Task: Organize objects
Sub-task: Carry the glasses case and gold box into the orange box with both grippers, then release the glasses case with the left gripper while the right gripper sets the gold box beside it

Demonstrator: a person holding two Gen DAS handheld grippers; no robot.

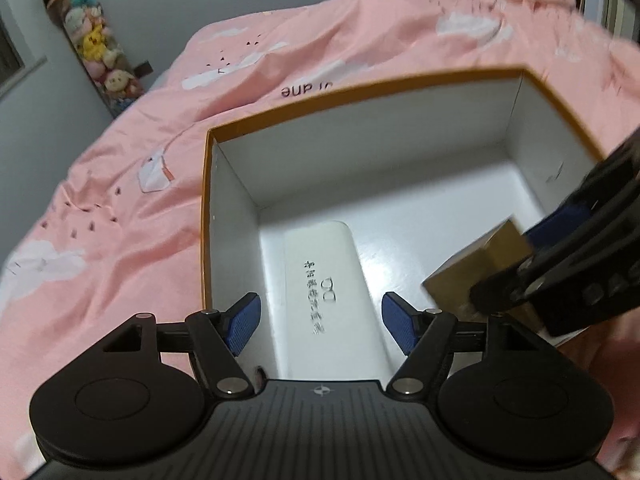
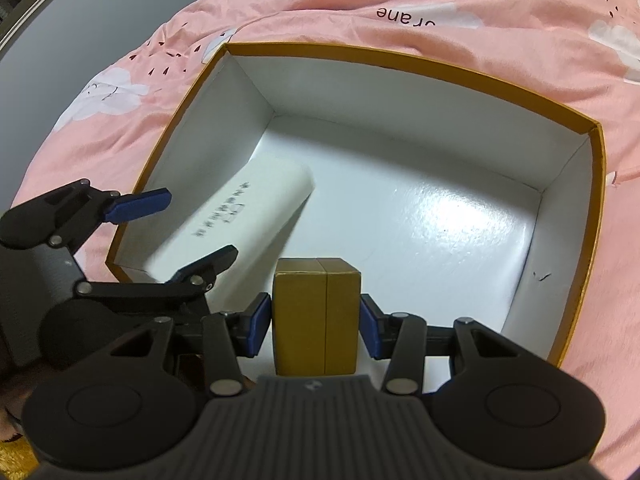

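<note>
An open cardboard box (image 1: 360,84) (image 2: 400,60) with orange rim and white inside sits on the bed. A white case with printed text (image 1: 332,292) (image 2: 240,216) lies on its floor at the left. My left gripper (image 1: 320,320) is open above the case, its blue pads either side of it, not touching. It also shows in the right wrist view (image 2: 176,232). My right gripper (image 2: 316,322) is shut on a gold box (image 2: 316,320) (image 1: 476,264) and holds it over the box's near side.
A pink bedspread (image 1: 120,200) (image 2: 440,12) with white cloud prints surrounds the box. A hanging column of plush toys (image 1: 92,40) is on the grey wall at the back left.
</note>
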